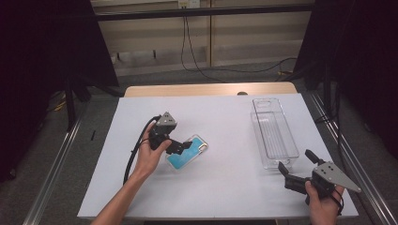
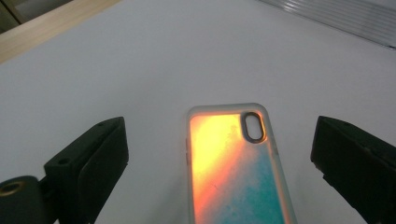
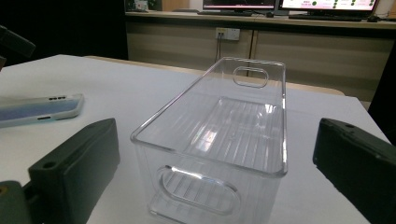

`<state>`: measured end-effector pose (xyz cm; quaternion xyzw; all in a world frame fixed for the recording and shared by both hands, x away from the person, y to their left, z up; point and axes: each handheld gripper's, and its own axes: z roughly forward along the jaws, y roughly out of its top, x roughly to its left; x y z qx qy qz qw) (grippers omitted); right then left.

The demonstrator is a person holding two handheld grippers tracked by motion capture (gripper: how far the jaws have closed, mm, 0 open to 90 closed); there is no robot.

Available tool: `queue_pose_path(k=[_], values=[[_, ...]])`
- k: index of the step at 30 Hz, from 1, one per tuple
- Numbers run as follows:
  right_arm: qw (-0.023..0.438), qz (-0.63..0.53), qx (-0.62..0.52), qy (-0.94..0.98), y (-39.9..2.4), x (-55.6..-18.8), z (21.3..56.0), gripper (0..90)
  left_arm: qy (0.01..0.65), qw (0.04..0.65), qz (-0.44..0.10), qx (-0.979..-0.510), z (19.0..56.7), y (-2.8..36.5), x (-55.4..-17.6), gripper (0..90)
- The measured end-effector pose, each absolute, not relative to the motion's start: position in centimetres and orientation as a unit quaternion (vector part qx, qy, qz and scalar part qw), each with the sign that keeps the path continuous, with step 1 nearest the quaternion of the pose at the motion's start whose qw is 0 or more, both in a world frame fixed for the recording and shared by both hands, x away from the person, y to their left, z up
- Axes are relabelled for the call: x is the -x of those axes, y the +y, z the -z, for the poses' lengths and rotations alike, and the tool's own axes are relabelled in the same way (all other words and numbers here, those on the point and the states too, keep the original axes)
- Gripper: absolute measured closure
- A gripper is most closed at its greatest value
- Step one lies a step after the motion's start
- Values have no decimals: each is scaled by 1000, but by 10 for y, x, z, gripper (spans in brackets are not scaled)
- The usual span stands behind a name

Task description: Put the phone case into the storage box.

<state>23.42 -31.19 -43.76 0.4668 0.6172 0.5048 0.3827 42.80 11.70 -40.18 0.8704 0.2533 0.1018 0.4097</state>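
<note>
High view, nearest edge first: right gripper sits at the near right corner of the white table, held in a hand, jaws spread wide with nothing between them, aimed at the near end of the clear bin. Right gripper view confirms it: both black jaws stand well apart, bin end wall with its oval handle cutout is between them in line of sight but not touched.

Clear bin is a long, open-top, transparent plastic box with a ribbed floor and a handle slot in each end wall. It holds nothing. It lies lengthwise, running away from the person, on the right half of the table.

Left gripper is at table centre-left, in the left hand, tilted down over the phone case. Left gripper view: jaws wide, one on each side of the case, neither pad touching it. Case lies flat on the table, back up, clear rim, orange fading to teal, oval camera cutout at the far end. It is well apart from the bin, left of it.

No readable brand or writing on the case or bin.

Farther out: wooden table edge past the white sheet, cable on the floor beyond, black curtains on both sides. Right gripper view shows monitors on a far counter, text too small to read. Nothing lies between case and bin.
</note>
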Motion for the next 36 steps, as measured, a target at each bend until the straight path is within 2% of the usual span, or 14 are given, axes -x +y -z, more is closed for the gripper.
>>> queue_pose_path(k=[4,8,15,25,36], values=[[383,-505,-467,617,-312,-234,437,0,249,392,-101,-880,404,114,-427,58],[382,-505,-468,617,-312,-234,438,0,250,380,-63,-888,412,111,-429,71],[382,-506,-467,617,-312,-234,438,0,236,348,-46,-906,419,106,-428,71],[381,-505,-467,618,-312,-234,438,0,227,303,-51,-924,425,99,-427,53],[380,-505,-467,618,-312,-234,438,0,233,281,-43,-930,436,93,-429,52]])
